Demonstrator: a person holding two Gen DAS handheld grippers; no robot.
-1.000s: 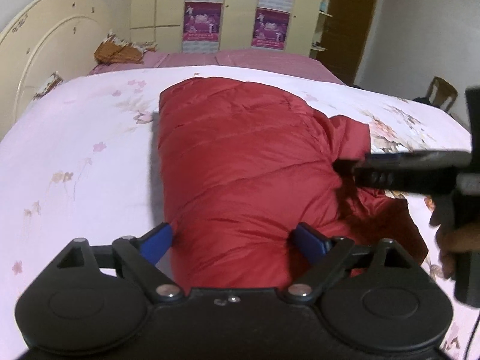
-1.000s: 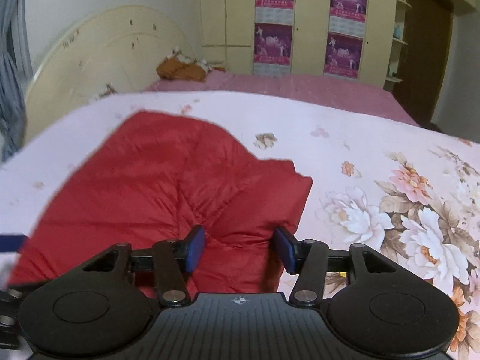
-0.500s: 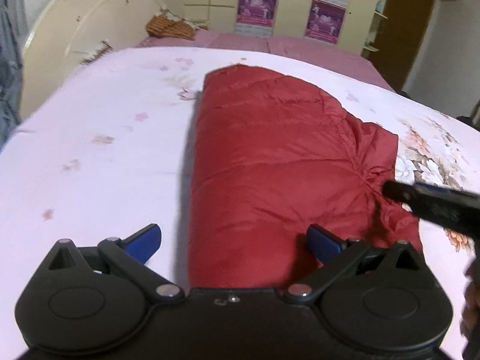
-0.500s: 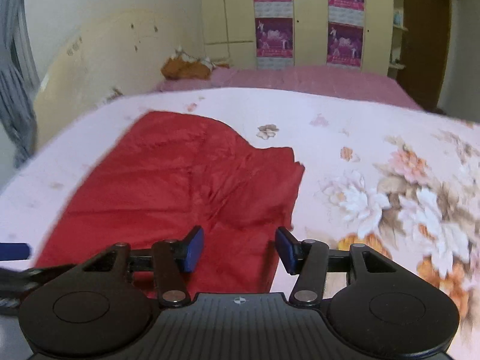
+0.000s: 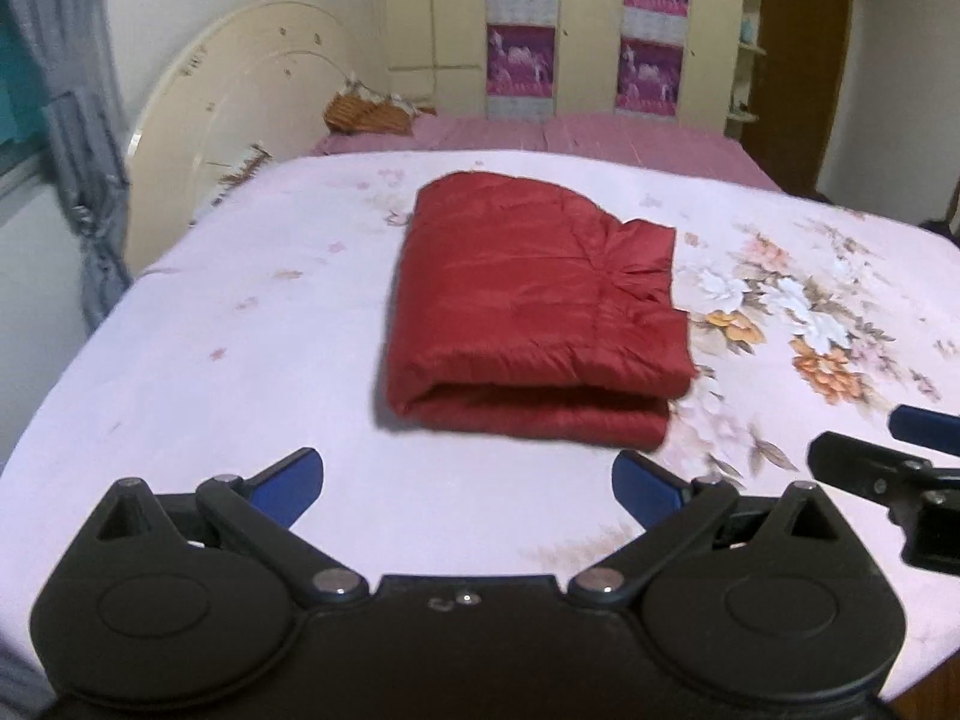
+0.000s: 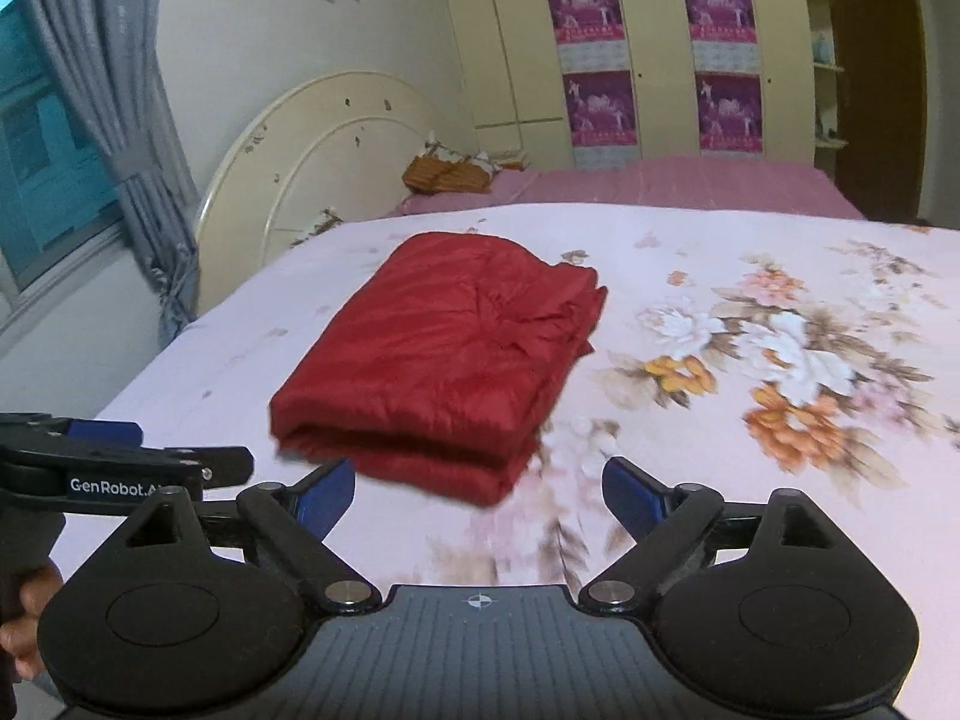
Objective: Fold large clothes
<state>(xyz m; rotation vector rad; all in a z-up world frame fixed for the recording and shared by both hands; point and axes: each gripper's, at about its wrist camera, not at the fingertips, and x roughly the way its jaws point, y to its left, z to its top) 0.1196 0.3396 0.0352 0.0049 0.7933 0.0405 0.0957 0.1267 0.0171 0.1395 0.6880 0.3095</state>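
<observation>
A red padded jacket (image 5: 534, 306) lies folded into a thick rectangle on the pale floral bed sheet (image 5: 240, 324); it also shows in the right wrist view (image 6: 444, 360). My left gripper (image 5: 468, 483) is open and empty, held back from the jacket's near edge above the sheet. My right gripper (image 6: 477, 492) is open and empty, just short of the jacket's near corner. The right gripper shows at the right edge of the left wrist view (image 5: 888, 456), and the left gripper shows at the left edge of the right wrist view (image 6: 120, 456).
A cream headboard (image 6: 312, 162) stands at the far left. A pink bed with a brown bundle (image 6: 450, 174) lies behind. Wardrobes with purple posters (image 6: 654, 60) line the back wall. A grey curtain (image 6: 114, 120) hangs at the left.
Both grippers have pulled back from the jacket, which now lies apart from them. Both sets of fingers have opened wider.
</observation>
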